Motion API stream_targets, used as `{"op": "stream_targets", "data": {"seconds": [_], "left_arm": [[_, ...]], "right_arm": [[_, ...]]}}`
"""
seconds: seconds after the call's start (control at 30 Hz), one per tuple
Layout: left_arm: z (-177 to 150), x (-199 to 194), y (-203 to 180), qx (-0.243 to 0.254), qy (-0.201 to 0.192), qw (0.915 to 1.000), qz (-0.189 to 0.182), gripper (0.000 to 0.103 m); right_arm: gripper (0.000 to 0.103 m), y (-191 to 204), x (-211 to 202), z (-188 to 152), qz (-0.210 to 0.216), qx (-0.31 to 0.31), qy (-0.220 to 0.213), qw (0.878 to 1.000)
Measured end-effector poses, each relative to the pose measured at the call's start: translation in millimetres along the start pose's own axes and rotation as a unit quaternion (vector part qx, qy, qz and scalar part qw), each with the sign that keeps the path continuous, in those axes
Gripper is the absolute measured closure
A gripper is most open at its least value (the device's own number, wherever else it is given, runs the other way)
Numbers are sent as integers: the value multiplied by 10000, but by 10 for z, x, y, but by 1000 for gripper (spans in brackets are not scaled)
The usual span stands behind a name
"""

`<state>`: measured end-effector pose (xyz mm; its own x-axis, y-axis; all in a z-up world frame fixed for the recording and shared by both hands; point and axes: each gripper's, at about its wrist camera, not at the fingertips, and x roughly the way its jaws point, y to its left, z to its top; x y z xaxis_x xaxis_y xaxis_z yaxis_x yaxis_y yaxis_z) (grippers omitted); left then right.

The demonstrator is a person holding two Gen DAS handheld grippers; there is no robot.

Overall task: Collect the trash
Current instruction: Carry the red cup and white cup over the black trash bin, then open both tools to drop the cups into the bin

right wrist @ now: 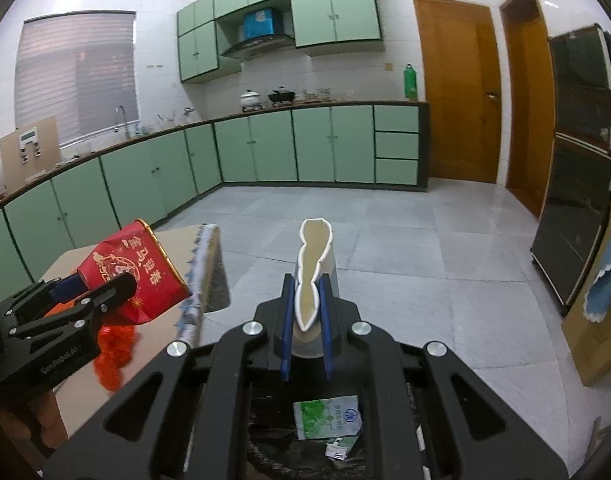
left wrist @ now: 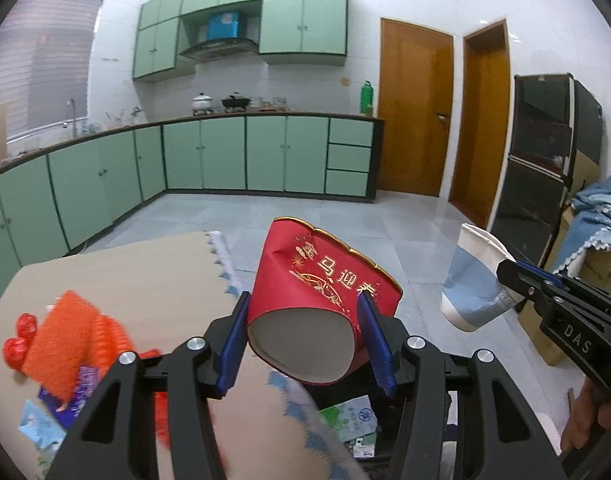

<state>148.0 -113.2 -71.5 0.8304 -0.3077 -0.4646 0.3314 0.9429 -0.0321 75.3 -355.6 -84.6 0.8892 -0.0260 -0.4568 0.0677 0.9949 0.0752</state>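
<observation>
two grippers are raised level over the bin (right wrist: 265, 412). left gripper (left wrist: 305, 332) clamps the red cup (left wrist: 321, 300), its mouth pointing away. right gripper (right wrist: 307, 320) squeezes the blue-white cup (right wrist: 313, 280) flat, mouth also pointing away.

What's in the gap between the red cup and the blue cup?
Nothing is held there. In the left wrist view, only bare floor tiles show behind the gap between the red cup and the blue cup.

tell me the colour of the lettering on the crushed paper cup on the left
Gold lettering on the crushed red paper cup, clearest in the left wrist view.
</observation>
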Motion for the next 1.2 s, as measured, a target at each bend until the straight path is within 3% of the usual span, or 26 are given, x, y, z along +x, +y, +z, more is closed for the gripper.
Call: {"op": "stream_targets", "data": {"seconds": [0.6, 0.8, 0.93, 1.03, 1.2], "left_arm": [[-112, 958, -484, 238, 606, 9979, -48, 50], [-84, 1199, -532, 206, 855, 9961, -109, 49], [-51, 1240, -540, 206, 842, 9962, -127, 40], [-33, 1225, -502, 152, 816, 9965, -101, 37], [87, 1039, -324, -4, 631, 9980, 0, 24]], "right_arm": [[89, -491, 817, -350, -215, 427, 643, 9968], [77, -610, 1077, -445, -263, 561, 895, 9941], [51, -668, 1207, -503, -319, 665, 1064, 9916], [43, -703, 1206, -519, -364, 740, 1073, 9908], [18, -636, 1071, -443, -581, 719, 874, 9919]]}}
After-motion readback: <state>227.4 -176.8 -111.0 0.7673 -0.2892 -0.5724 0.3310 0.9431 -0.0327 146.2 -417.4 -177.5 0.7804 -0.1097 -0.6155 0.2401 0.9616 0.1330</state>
